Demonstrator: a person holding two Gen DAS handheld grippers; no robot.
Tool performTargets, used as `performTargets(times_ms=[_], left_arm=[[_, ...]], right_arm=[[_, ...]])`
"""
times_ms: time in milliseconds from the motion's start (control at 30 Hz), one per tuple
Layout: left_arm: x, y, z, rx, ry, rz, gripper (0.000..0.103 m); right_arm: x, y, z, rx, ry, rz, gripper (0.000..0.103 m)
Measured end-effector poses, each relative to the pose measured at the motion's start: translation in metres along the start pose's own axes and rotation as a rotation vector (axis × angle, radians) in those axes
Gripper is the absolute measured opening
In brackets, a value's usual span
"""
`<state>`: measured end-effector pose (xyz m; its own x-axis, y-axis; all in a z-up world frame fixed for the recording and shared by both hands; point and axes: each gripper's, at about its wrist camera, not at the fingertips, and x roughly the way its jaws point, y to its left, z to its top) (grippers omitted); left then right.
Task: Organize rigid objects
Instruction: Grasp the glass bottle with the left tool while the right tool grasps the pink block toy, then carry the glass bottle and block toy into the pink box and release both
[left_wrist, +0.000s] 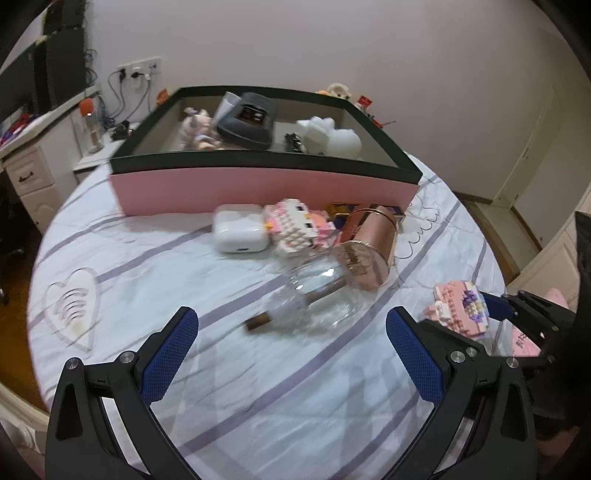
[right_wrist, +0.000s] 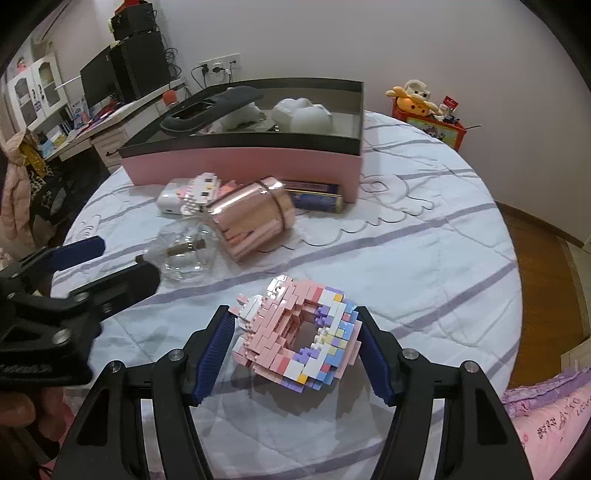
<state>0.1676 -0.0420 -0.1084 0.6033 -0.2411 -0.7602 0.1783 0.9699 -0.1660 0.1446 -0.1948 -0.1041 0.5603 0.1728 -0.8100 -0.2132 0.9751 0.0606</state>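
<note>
Nearest me, the right hand-held gripper (right_wrist: 295, 347) stands about half open around a pink brick model (right_wrist: 295, 339) with white, blue and purple bricks, and both blue pads press its sides, so it has hold of the model. The model sits over the white quilt (right_wrist: 424, 266) with purple stripes that covers the round tabletop, its hollow middle facing up toward the camera.

To the left, the left hand-held gripper (left_wrist: 291, 325) hangs wide open with nothing between its fingers (left_wrist: 173, 347), aimed down at a clear glass bottle (left_wrist: 321, 295). The bottle lies on its side, its long axis running from the corked neck (left_wrist: 258, 322), which points toward that gripper, back to its wide base, which touches a shiny rose-gold can (left_wrist: 369, 243). The can also lies tipped over, its long axis slanting away toward the box.

Just behind these sit a white case (left_wrist: 240, 232) and another pink brick figure (left_wrist: 295, 229), touching each other. A dark blue tin (right_wrist: 317, 195) lies against the foot of the box.

Farthest back, a pink box (left_wrist: 258, 188) with a black rim holds a dark grey device (left_wrist: 247, 122), a white figure (left_wrist: 332, 136) and a pale plush toy (left_wrist: 195, 129).
</note>
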Motion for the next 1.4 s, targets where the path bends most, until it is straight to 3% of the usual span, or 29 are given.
performTargets(times_ms=[200,267,367,400,433,700,1033,1200,1400], left_arm=[[0.039,-0.009,0.006,0.063,0.044,0.065,0.102],[0.038,-0.011,0.009,0.08,0.03,0.051,0.101],[0.04,-0.01,0.012,0.093,0.036,0.058,0.085],[0.04,-0.01,0.013,0.101,0.035,0.055,0.07],[0.039,-0.009,0.013,0.104,0.033,0.057,0.063],[0.028,0.005,0.009,0.069,0.024,0.002,0.063],[-0.017,0.03,0.01,0.021,-0.026,-0.006,0.063],[-0.042,0.043,0.044,0.028,-0.091,0.011,0.063],[-0.049,0.06,0.112,0.042,-0.171,0.038,0.063]], right_arm=[[-0.001,-0.016,-0.001,0.022,0.0,-0.018,0.067],[0.0,-0.021,0.0,0.031,0.0,-0.02,0.067],[0.001,-0.025,0.002,0.039,-0.002,-0.019,0.067],[0.001,-0.026,0.003,0.039,-0.003,-0.018,0.067],[0.001,-0.026,0.003,0.039,-0.003,-0.016,0.067],[0.0,-0.023,0.005,0.034,-0.01,-0.001,0.067],[-0.016,-0.014,0.023,0.013,-0.051,0.041,0.067],[-0.026,-0.005,0.06,-0.037,-0.105,0.056,0.067],[-0.033,0.001,0.135,-0.09,-0.195,0.067,0.067]])
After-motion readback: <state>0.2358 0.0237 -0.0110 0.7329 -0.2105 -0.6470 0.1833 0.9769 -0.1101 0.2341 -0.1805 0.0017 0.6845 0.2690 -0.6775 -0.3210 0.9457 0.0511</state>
